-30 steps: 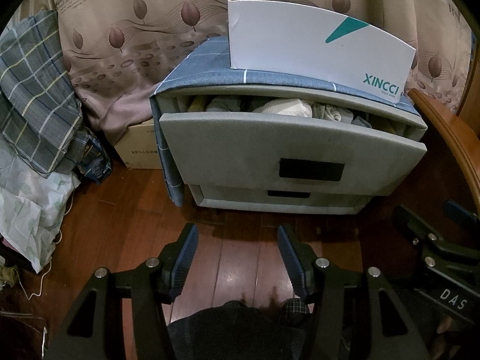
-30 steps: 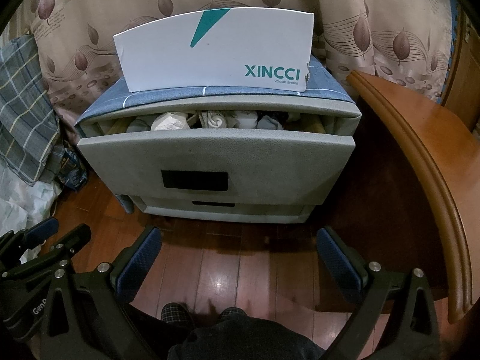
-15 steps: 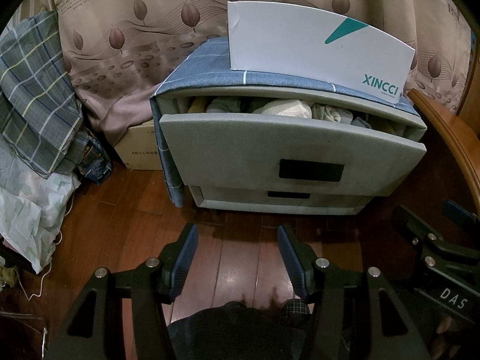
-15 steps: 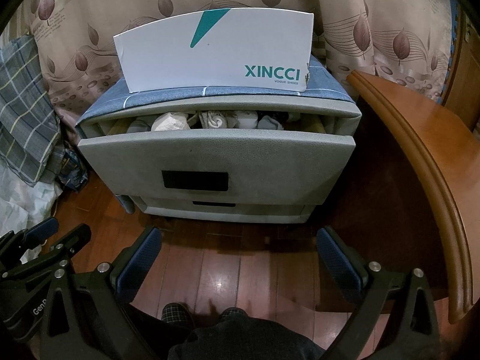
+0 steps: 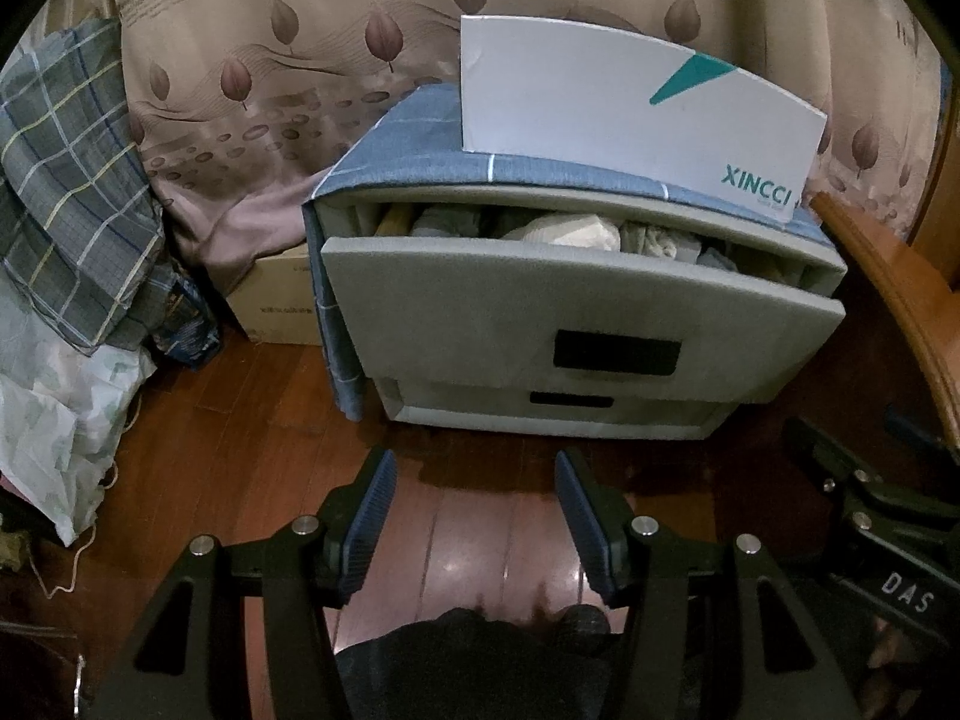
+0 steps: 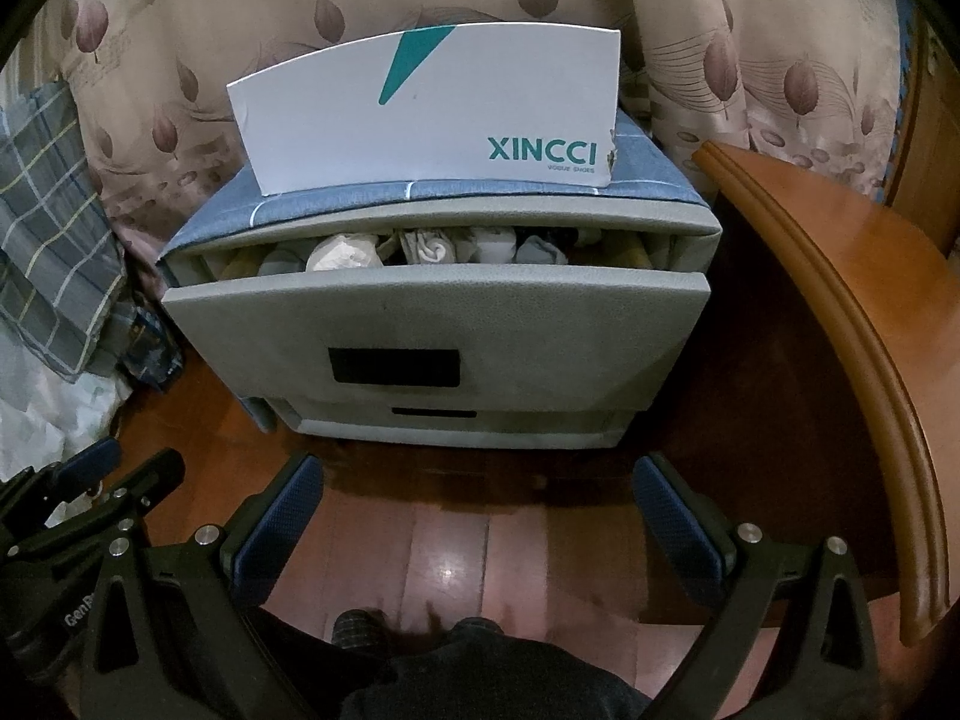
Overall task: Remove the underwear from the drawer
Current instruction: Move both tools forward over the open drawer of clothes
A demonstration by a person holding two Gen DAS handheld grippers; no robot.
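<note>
The top drawer [image 6: 432, 324] stands pulled partway out at twelve o'clock, its slot packed with bundled underwear [image 6: 345, 252] right under the cabinet's top lip — little headroom there. Bare wooden floor [image 6: 456, 546] lies open between the drawer front and both grippers. A curved wooden edge [image 6: 840, 324] crowds three o'clock. The left gripper [image 5: 474, 516] and right gripper [image 6: 477, 528] both hang with jaws apart, holding nothing. Deeper garments are shadowed, hard to tell apart.

The left claw [image 5: 474, 516] tilts downward toward 12 o'clock, jaws apart, gripping nothing. The right claw [image 6: 480, 534] gapes wider, likewise empty, with the left claw at its 9 o'clock.
</note>
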